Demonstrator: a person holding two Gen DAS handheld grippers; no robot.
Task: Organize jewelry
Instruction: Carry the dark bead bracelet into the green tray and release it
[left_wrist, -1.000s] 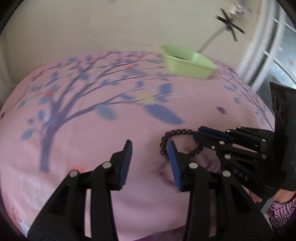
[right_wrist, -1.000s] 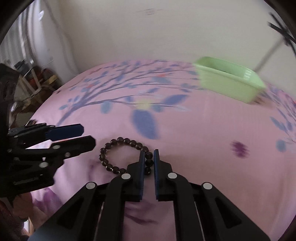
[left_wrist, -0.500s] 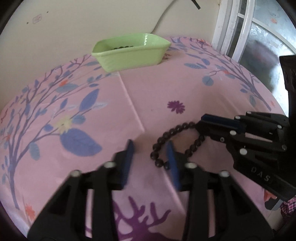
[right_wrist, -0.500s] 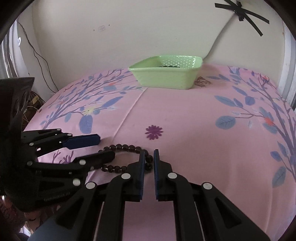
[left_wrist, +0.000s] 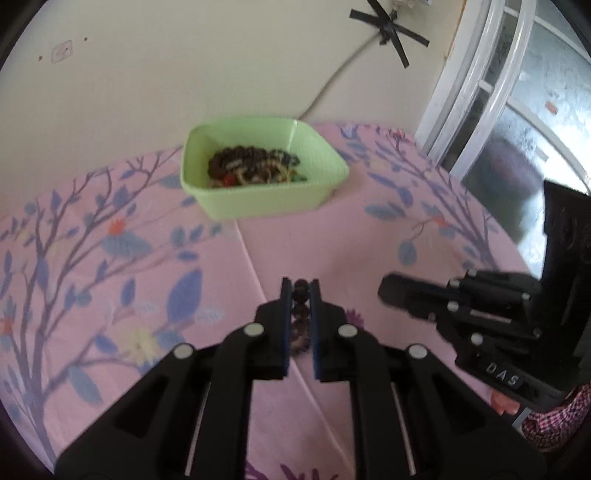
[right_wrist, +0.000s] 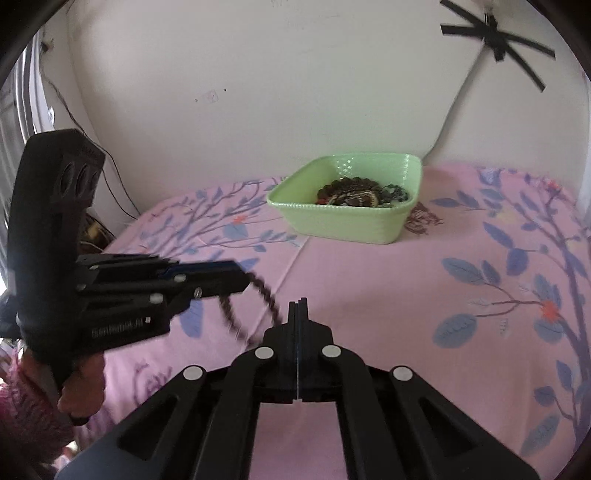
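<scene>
The dark bead bracelet (left_wrist: 301, 314) has left the pink cloth (left_wrist: 110, 258) and now hangs from your left hand-held gripper (left_wrist: 300, 291), which has just closed on it. Your right hand-held gripper (right_wrist: 297, 310) has let go; it is shut and empty. The green tray (left_wrist: 258, 199) lies straight ahead of the left one, which is nearer.

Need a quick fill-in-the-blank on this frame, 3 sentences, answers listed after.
1. The left gripper is shut on a dark beaded ____.
2. The dish holding jewelry is ____ in colour.
3. The right gripper holds ____ between its fingers.

Answers: bracelet; green; nothing
</scene>
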